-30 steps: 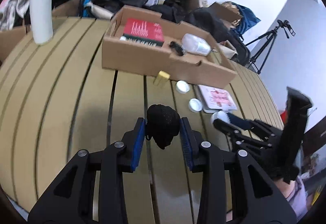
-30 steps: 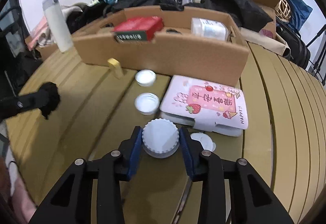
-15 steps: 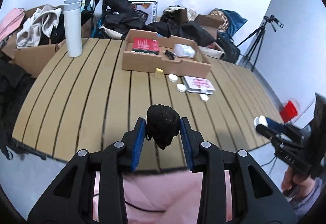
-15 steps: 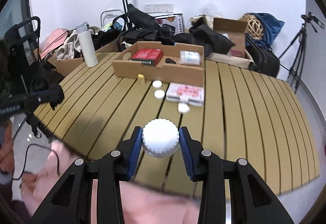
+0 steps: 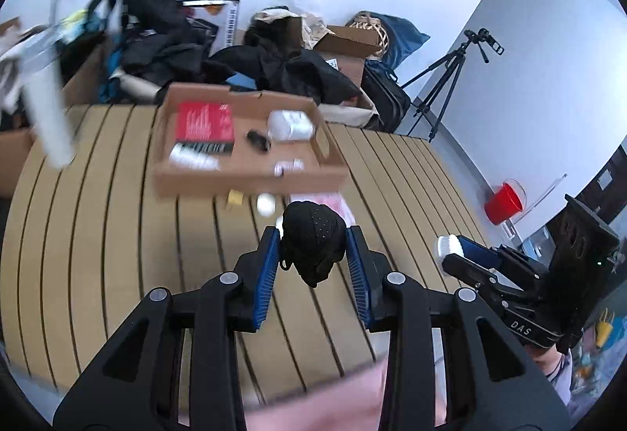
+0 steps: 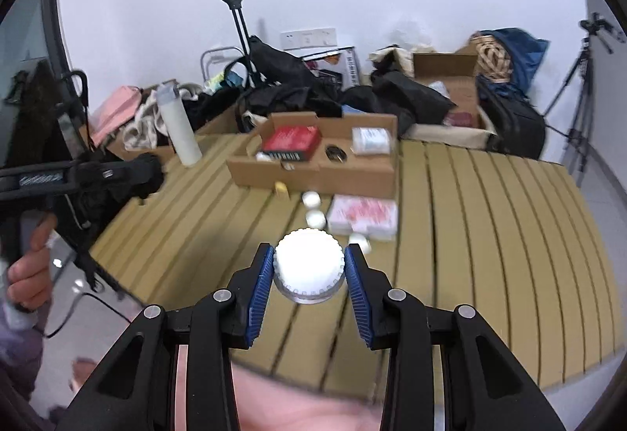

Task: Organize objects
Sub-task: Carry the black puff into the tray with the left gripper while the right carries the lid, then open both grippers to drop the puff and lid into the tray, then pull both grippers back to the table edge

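Both tongs loaded, held above the table (image 6: 490, 235).
Left gripper (image 5: 313, 254) clamps a black pouch (image 5: 313, 235); right gripper (image 6: 309, 270) clamps a white lid (image 6: 307, 264); likely bound for the box (image 6: 313, 172) at 12 o'clock.

white bottle (image 5: 47, 117) motion-blurred, pink packet (image 5: 337, 203) mostly hidden

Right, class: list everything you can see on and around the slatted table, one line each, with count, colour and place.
Cardboard tray: one, brown, far side of the slatted table.
Red box: one, red, tray's left part.
White packet: one, white, tray's right part.
Small lids: about three, white, on the table before the tray.
Pink pack: one, pink-white, right of the lids.
Bottle: one, white, table's far left.
Bucket: one, red, floor.
Left hand-held gripper: holds black cloth bundle.
Right hand-held gripper: holds white ridged cap.
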Tool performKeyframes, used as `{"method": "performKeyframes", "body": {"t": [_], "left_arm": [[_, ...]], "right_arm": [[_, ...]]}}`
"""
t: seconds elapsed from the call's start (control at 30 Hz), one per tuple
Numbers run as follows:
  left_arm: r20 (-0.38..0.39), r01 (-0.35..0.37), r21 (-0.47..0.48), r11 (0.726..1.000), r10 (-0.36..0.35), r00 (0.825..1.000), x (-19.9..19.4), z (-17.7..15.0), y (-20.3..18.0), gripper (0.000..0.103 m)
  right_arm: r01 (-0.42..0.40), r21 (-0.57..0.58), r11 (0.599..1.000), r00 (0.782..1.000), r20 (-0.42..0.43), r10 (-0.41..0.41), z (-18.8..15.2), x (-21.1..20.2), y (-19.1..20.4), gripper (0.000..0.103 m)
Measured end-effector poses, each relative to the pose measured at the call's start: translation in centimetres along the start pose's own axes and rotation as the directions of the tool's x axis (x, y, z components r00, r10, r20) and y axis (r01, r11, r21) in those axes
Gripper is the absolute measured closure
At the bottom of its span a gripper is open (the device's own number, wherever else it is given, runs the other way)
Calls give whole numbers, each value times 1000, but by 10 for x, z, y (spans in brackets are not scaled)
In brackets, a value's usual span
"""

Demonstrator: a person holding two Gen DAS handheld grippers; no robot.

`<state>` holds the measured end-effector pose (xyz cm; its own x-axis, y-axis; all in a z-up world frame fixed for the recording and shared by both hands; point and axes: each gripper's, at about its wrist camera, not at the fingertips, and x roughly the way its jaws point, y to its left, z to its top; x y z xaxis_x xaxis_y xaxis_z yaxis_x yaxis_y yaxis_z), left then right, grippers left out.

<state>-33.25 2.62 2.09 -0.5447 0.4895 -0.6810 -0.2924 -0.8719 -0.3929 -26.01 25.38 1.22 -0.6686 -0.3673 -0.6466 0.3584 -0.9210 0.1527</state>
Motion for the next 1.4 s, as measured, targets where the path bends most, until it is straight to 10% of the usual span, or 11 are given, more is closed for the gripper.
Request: {"method": "performKeyframes", "body": {"t": [0.33, 0.63, 0.73, 1.03, 1.27, 1.4], "left_arm": [[-223, -89, -93, 992, 66, 973, 228, 124, 74, 72], [-214, -145, -147, 978, 112, 970, 293, 152, 122, 68], [-200, -122, -125, 985, 95, 975, 286, 152, 120, 61], [-148, -214, -87, 973, 199, 969, 196, 165, 116, 33], [-50, -418, 58, 907, 421, 906, 81, 143, 96, 16], [-6, -416, 44, 908, 417, 909, 18, 122, 77, 5]], "right_arm": [[-48, 117, 992, 986, -153, 66, 162, 226, -55, 63], [-43, 275, 960, 947, -294, 127, 177, 375, -93, 59], [-33, 268, 963, 957, -268, 107, 179, 374, -93, 41], [63, 154, 986, 962, -273, -19, 199, 302, -81, 40], [128, 138, 982, 953, -291, -83, 177, 187, -95, 21], [159, 104, 982, 945, -305, -121, 157, 140, -81, 21]]}}
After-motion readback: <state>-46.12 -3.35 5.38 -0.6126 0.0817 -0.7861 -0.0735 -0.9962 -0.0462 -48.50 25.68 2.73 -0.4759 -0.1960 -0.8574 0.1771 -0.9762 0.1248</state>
